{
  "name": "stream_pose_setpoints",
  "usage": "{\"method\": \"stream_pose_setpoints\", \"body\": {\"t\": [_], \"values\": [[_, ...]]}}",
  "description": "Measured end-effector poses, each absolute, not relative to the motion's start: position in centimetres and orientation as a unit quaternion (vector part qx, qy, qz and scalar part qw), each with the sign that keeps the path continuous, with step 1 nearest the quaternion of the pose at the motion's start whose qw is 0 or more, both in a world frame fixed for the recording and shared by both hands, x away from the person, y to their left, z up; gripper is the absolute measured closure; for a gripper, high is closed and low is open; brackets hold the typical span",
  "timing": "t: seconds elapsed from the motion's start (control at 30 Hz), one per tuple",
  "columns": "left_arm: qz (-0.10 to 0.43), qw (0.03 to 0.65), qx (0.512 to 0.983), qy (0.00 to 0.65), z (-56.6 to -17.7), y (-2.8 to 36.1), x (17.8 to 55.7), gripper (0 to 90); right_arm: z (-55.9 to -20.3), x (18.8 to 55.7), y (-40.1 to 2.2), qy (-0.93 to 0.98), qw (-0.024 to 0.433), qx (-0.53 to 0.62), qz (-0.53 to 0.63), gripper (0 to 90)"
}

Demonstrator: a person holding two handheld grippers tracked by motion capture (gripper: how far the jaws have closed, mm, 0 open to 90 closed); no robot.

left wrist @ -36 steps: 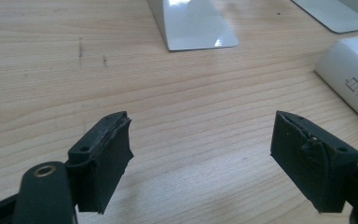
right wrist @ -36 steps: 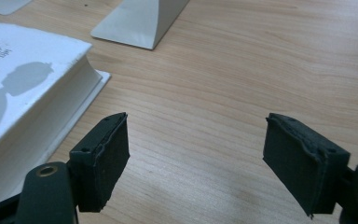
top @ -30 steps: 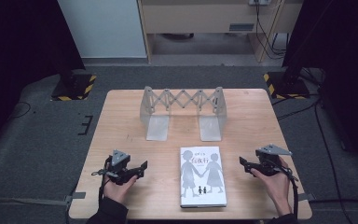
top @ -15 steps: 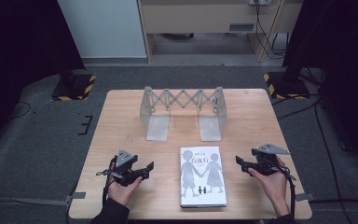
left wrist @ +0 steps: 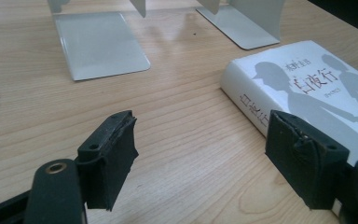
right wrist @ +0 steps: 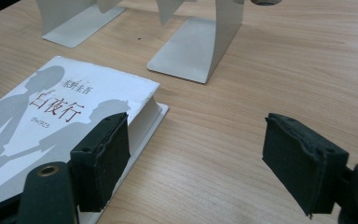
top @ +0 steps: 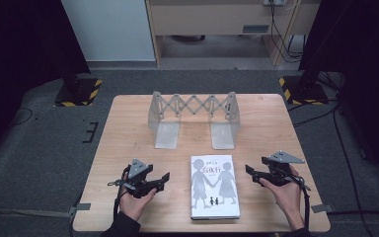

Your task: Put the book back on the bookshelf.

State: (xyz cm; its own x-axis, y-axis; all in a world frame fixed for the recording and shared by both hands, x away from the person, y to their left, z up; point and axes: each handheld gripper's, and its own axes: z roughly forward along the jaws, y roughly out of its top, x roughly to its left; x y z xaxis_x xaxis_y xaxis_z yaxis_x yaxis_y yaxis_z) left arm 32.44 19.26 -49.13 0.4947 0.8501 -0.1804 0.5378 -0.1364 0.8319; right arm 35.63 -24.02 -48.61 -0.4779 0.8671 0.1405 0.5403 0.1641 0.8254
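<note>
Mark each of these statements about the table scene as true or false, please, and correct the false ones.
1. The white book with grey silhouettes on its cover lies flat on the light wooden table. True.
2. The left gripper holds the book between its fingers. False: its fingers stand apart beside the book's spine, with nothing between them.
3. The grey metal expanding book stand stands behind the book, farther from the person. True.
4. The book stands upright in the stand. False: the stand holds nothing; the book lies in front of it.
5. The right gripper is open at the book's right side. True.
</note>
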Motion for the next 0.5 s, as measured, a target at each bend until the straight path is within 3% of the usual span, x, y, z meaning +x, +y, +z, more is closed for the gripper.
{"method": "stream_pose_setpoints", "body": {"t": [0.5], "values": [[0.160,0.470,0.740,0.454,-48.4,17.3,32.3,24.0,-48.5,35.1,-22.5,0.739,0.163,0.457,0.466,24.9]]}}
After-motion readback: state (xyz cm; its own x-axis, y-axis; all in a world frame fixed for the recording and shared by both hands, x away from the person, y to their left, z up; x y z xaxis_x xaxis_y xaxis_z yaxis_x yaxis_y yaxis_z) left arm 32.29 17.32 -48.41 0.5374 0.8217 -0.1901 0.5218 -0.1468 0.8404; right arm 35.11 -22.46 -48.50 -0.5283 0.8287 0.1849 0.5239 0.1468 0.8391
